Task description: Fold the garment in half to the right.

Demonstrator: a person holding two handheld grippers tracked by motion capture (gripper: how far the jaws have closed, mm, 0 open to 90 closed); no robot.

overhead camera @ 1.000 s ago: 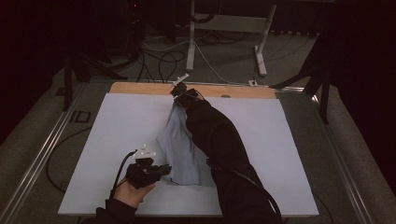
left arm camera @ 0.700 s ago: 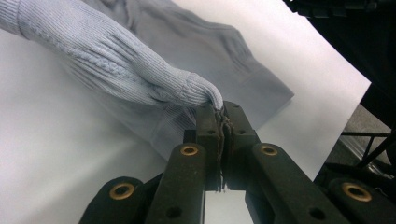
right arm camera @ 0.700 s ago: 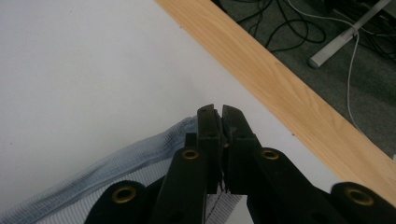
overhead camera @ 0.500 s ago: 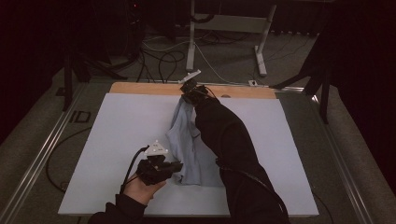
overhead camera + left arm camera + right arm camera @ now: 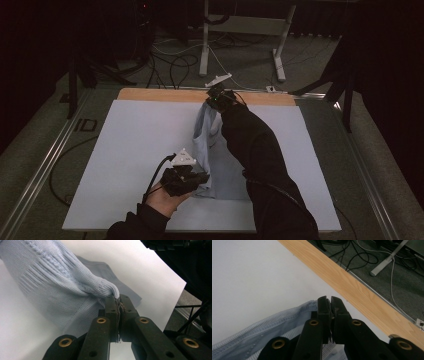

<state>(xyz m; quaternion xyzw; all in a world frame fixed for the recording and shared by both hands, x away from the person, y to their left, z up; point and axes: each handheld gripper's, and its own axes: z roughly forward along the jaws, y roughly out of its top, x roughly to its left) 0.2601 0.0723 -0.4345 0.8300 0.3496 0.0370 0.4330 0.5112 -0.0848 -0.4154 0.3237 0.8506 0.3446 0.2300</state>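
Observation:
A light blue knit garment (image 5: 212, 150) lies lengthwise on the white table top (image 5: 125, 150), pulled up at both ends. My left gripper (image 5: 201, 179) is at its near end, shut on a ribbed knit edge (image 5: 110, 290) with the fabric pinched between the pads. At the far end my right gripper (image 5: 213, 102) is shut on the ribbed hem (image 5: 294, 312), lifting it near the wooden strip (image 5: 352, 292). A dark sleeve (image 5: 260, 150) reaches across the table and covers the garment's right side.
A wooden strip (image 5: 160, 95) borders the table's far edge. Beyond it lie floor cables (image 5: 165, 55) and a white stand's legs (image 5: 205, 45). A metal rail (image 5: 45, 165) runs along the left side. White surface stretches left and right of the garment.
Both grippers have moved to the right and slightly up, still clamped on the garment. The cloth has shifted right with them and stands more raised at the far end.

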